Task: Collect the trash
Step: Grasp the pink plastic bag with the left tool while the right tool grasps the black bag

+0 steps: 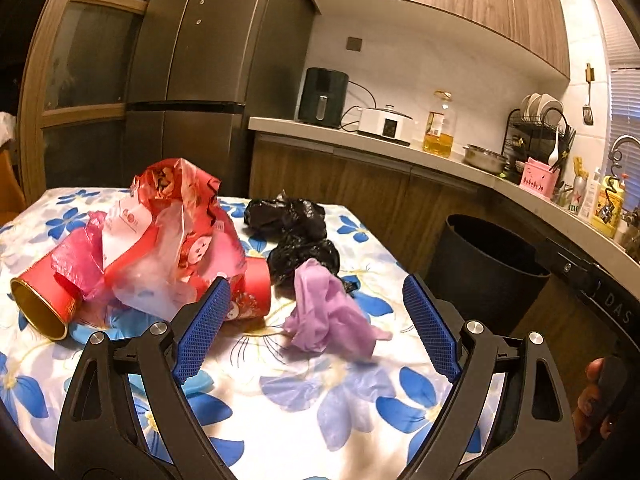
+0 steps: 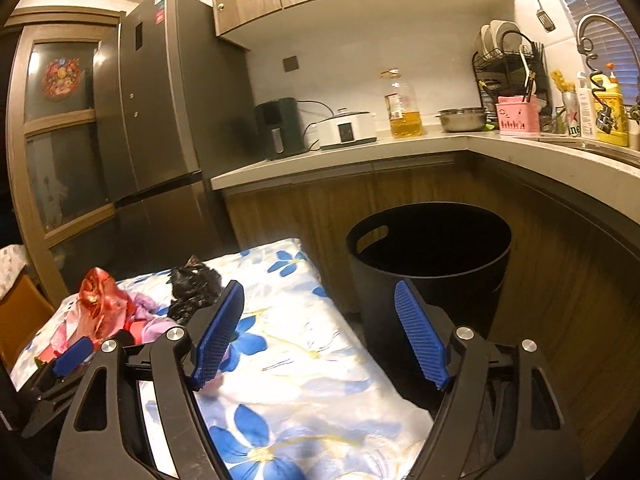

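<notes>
A trash pile lies on the flower-print tablecloth (image 1: 304,396). It holds a crumpled red plastic bag (image 1: 176,216), a red cup with a gold inside (image 1: 44,300) on its side, a second red cup (image 1: 256,288), black plastic bags (image 1: 296,236) and a crumpled purple glove (image 1: 328,316). My left gripper (image 1: 316,292) is open, and the purple glove lies between its blue pads (image 1: 200,332) without touching either. My right gripper (image 2: 319,292) is open and empty above the table's right edge. A black bin (image 2: 432,248) stands on the floor just beyond it. The pile (image 2: 100,296) shows at the left.
The bin (image 1: 488,264) stands between the table and the wooden counter cabinets (image 2: 304,208). The counter carries an air fryer (image 2: 278,128), a white cooker (image 2: 346,128), an oil bottle (image 2: 404,108), a metal bowl (image 2: 460,118) and a dish rack (image 2: 508,64). A dark fridge (image 2: 160,100) stands behind the table.
</notes>
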Action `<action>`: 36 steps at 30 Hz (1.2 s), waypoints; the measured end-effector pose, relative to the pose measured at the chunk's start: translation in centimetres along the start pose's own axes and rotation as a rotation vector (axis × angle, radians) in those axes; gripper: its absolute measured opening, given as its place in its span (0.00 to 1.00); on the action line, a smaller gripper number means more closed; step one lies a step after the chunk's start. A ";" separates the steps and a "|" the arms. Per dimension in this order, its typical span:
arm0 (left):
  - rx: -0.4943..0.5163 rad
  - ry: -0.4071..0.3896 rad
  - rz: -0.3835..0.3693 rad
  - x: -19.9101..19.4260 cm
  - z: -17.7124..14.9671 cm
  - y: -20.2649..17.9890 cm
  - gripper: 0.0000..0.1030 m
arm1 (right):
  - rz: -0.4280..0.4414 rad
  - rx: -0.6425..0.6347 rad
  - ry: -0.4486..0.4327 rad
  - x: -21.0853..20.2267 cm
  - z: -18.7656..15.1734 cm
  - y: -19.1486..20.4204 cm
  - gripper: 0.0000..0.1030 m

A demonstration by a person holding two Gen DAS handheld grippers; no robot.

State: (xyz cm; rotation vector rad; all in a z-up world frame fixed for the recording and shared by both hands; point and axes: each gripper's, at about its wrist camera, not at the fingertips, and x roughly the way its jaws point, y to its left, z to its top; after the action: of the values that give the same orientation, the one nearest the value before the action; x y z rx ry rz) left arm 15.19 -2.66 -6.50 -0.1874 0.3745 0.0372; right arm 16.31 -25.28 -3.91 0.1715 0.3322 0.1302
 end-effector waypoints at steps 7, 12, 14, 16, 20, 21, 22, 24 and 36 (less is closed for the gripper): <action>0.021 0.023 -0.004 2.0 -0.4 -0.4 0.81 | 0.005 -0.019 0.003 0.4 -0.3 0.6 0.74; 0.037 0.048 0.013 4.2 0.2 -0.8 0.70 | 0.004 -0.021 0.018 1.2 -0.4 0.6 0.74; 0.046 0.081 0.016 5.3 0.2 -1.0 0.62 | 0.005 -0.024 0.022 1.6 -0.4 0.6 0.74; 0.057 0.112 0.023 6.2 0.0 -1.0 0.54 | 0.004 -0.028 0.029 2.1 -0.4 0.6 0.74; 0.046 0.160 0.015 7.0 -0.6 -0.6 0.23 | 0.012 -0.040 0.042 3.1 -0.4 0.9 0.74; 0.041 0.172 0.007 7.1 -0.7 -0.4 0.15 | 0.015 -0.047 0.047 3.5 -0.4 1.1 0.74; 0.038 0.175 0.001 7.1 -0.9 -0.3 0.13 | 0.019 -0.051 0.050 3.7 -0.4 1.3 0.74; 0.024 0.176 -0.018 6.8 -0.9 0.0 0.05 | 0.028 -0.063 0.059 4.4 -0.6 1.8 0.74; -0.005 0.028 -0.052 -1.0 1.7 2.0 0.02 | 0.093 -0.087 0.117 8.7 -1.4 5.0 0.74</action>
State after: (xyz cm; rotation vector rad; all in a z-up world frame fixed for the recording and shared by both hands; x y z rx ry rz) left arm 14.72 -0.41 -4.94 -0.2028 0.3978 -0.0162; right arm 23.46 -18.81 -7.01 0.0934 0.4348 0.2473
